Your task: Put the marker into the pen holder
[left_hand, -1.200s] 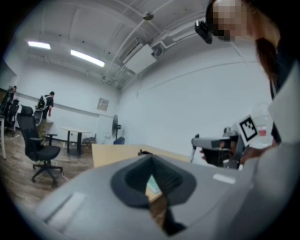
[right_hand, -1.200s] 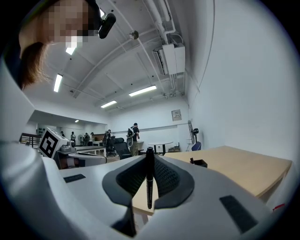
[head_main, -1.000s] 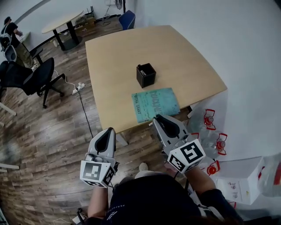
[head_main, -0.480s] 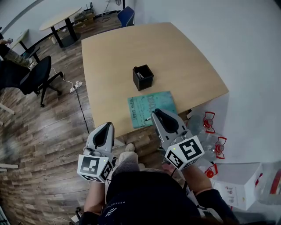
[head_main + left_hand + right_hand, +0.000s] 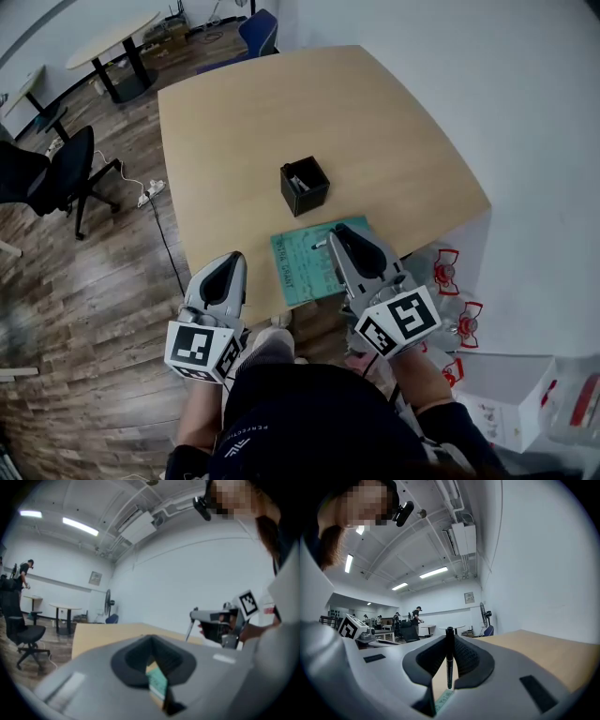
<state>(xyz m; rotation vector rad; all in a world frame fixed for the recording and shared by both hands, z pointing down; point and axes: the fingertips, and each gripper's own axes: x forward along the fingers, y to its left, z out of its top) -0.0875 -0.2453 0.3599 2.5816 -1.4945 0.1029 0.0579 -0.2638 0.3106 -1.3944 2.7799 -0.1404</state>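
Note:
The black square pen holder (image 5: 305,185) stands near the middle of the wooden table (image 5: 244,122), with something pale inside it. A teal notebook (image 5: 314,264) lies at the table's near edge. My right gripper (image 5: 334,234) hovers over the notebook, shut on a thin black marker (image 5: 319,245). In the right gripper view the marker (image 5: 449,660) stands upright between the closed jaws of that gripper (image 5: 449,641). My left gripper (image 5: 232,259) is shut with nothing in it, at the table's near edge, left of the notebook. In its own view the left gripper (image 5: 151,641) faces the table.
A white wall runs close along the table's right side. Bottles with red caps (image 5: 452,277) lie on the floor to the right. An office chair (image 5: 58,173), a second table (image 5: 105,42) and a blue chair (image 5: 257,24) stand farther off. People (image 5: 416,616) stand far away.
Both grippers have moved forward toward the table. The right gripper with the marker has come from below the table's edge to over the notebook.

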